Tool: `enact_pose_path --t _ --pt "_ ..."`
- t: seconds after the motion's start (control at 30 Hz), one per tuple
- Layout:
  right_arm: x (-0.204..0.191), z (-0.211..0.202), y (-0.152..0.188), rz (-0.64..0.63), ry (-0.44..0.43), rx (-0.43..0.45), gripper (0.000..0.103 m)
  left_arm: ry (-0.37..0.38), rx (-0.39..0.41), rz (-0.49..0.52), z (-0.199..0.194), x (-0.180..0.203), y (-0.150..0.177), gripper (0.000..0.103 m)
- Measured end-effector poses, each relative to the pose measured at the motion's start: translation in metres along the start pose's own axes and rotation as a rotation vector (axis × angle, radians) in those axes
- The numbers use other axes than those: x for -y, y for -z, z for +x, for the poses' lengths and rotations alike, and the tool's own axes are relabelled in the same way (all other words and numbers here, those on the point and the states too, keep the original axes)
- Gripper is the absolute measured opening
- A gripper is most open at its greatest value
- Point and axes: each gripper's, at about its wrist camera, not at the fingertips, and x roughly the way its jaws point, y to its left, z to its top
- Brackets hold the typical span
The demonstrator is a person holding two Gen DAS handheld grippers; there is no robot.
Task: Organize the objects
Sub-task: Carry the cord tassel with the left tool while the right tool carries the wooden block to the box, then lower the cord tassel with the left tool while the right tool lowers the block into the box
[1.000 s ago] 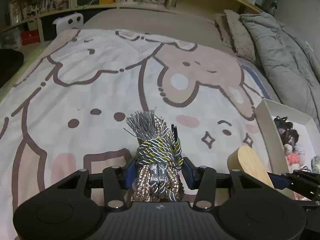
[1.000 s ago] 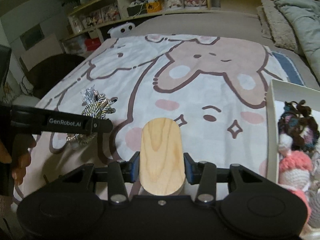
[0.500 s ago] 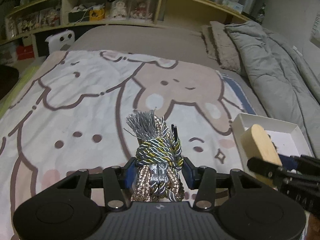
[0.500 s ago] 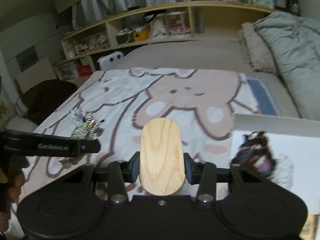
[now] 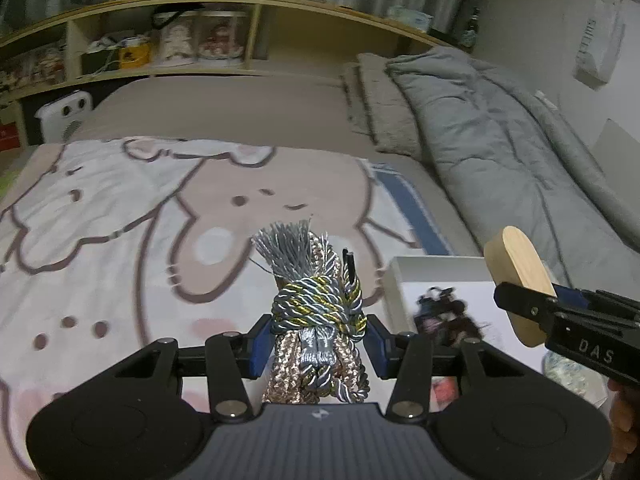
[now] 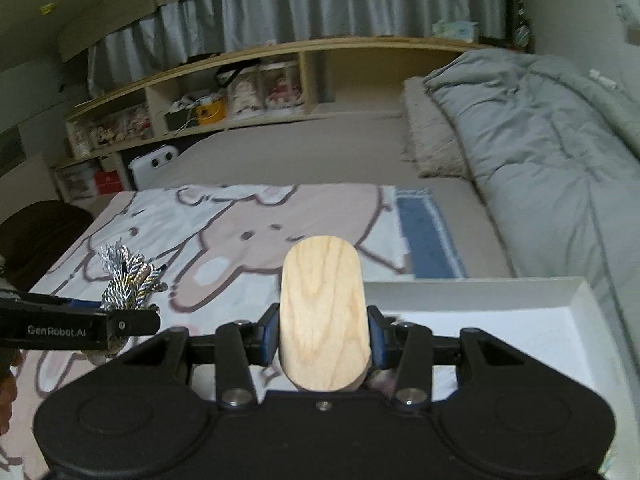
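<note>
While left claw [image 5: 318, 334] grips cords [image 5: 316, 312], right claw [image 6: 322, 340] wood [image 6: 322, 316]

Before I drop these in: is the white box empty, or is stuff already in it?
Not empty. The white box already holds a dark tangle of small items; most of its floor looks bare, though the near part is hidden.

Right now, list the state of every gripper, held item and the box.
Left gripper: shut on rope bundle.
Rope bundle: knotted, lifted clear of the blanket.
Right gripper: shut on wooden block.
Wooden block: held upright.
White box: open, hair ties inside.
</note>
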Motion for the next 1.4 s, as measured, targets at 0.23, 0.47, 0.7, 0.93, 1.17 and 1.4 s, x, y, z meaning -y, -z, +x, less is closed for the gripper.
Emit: enact_pose_path --t 0.23,0.47,0.7,0.93,1.17,1.4 --pt "0.044 -0.005 -0.009 0.048 0.071 0.031 0.045 0.063 -0.007 0.032 0.026 0.044 -0.011 0.049" --pt "0.092 -0.002 -0.007 0.118 0.149 0.026 0.045 0.135 -0.021 0.068 0.053 0.09 -0.017 0.049" --pt "0.129 0.01 0.003 0.186 0.224 -0.006 0.045 0.209 -0.053 0.065 0.082 0.128 -0.018 0.049" --pt "0.161 0.025 0.017 0.27 0.274 -0.04 0.045 0.254 -0.083 0.064 0.117 0.155 -0.022 0.049" --pt "0.18 0.036 0.027 0.361 0.308 -0.062 0.045 0.332 -0.137 0.043 0.162 0.178 -0.022 0.049" --pt "0.198 0.044 0.039 0.473 0.349 -0.077 0.045 0.397 -0.21 0.198 0.204 0.195 -0.015 0.049"
